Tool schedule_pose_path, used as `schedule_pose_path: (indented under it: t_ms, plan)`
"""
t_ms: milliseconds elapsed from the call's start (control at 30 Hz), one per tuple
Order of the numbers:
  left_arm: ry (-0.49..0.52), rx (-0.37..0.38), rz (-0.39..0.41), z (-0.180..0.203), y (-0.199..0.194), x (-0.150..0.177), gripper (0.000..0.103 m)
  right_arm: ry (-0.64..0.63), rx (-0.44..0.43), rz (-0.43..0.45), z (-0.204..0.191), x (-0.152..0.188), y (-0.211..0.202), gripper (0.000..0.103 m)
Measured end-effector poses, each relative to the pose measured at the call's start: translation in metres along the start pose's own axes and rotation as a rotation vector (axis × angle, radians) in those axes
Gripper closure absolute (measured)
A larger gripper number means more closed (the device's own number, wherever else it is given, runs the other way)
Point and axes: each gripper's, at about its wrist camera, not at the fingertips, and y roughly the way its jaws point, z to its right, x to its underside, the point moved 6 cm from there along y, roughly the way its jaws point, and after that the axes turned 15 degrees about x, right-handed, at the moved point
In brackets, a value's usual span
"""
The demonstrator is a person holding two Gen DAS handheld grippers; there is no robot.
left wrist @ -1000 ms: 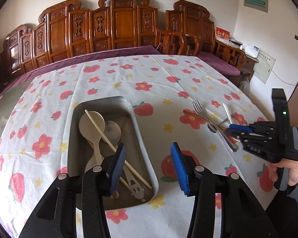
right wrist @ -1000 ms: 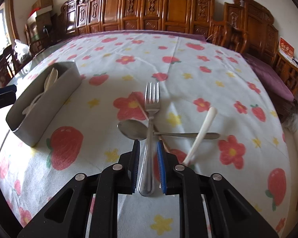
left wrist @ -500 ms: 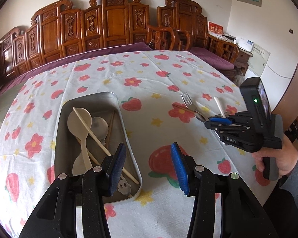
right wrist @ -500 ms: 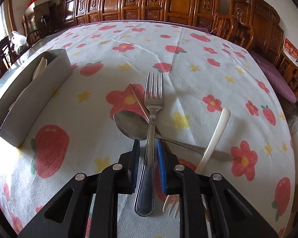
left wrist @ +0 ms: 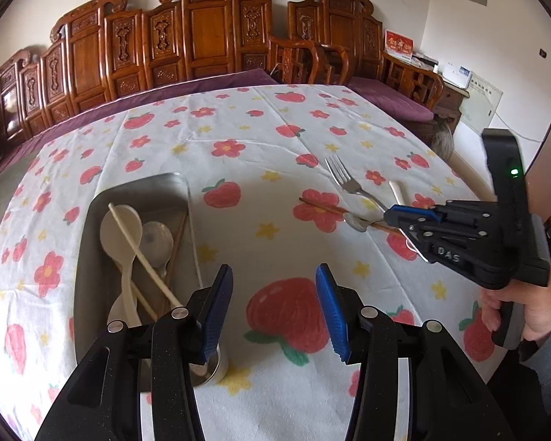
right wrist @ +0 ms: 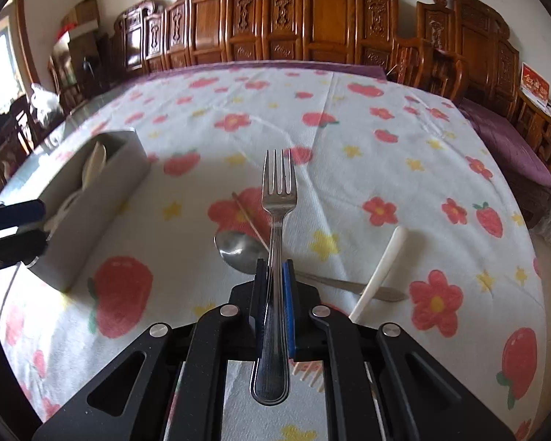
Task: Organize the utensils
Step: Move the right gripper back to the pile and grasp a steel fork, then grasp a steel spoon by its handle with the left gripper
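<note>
The fork [right wrist: 278,198] is pinched by the right tool [right wrist: 274,275], held above the spoon [right wrist: 238,250]. The left tool [left wrist: 274,301] is spread wide beside the tray [left wrist: 136,191]. The white fork [right wrist: 382,268] is partly hidden.

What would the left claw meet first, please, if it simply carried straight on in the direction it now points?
Probably only the tablecloth: the open left claw points between the metal tray and the fork held by the right claw. Depth is unclear.

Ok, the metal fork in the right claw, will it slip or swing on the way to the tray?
The fork looks stiff polished steel, so probably slippery. The right claw pinches its narrow neck, tines far ahead, so it may pivot. Move gently to the tray.
</note>
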Motion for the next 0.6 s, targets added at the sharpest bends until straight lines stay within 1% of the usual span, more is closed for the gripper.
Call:
schedule_pose_path:
  t_ms: [100, 200, 333, 467, 533, 600]
  plan:
    - [0.017, 0.005, -0.017, 0.008, 0.011, -0.009, 0.058, 0.031, 0.007, 0.024, 0.016, -0.003, -0.007, 0.093]
    - [0.036, 0.016, -0.038, 0.017, 0.027, -0.018, 0.058, 0.055, 0.024, 0.027, 0.034, -0.004, -0.005, 0.093]
    - [0.049, 0.033, -0.068, 0.027, 0.055, -0.031, 0.058, 0.056, 0.069, 0.002, 0.053, 0.003, 0.006, 0.093]
    - [0.054, 0.047, -0.109, 0.032, 0.087, -0.044, 0.058, 0.045, 0.091, -0.029, 0.063, 0.012, 0.018, 0.093]
    - [0.063, 0.062, -0.130, 0.034, 0.100, -0.046, 0.058, 0.042, 0.093, -0.041, 0.065, 0.014, 0.022, 0.093]
    - [0.066, 0.061, -0.156, 0.035, 0.115, -0.047, 0.058, 0.045, 0.084, -0.043, 0.065, 0.015, 0.023, 0.093]
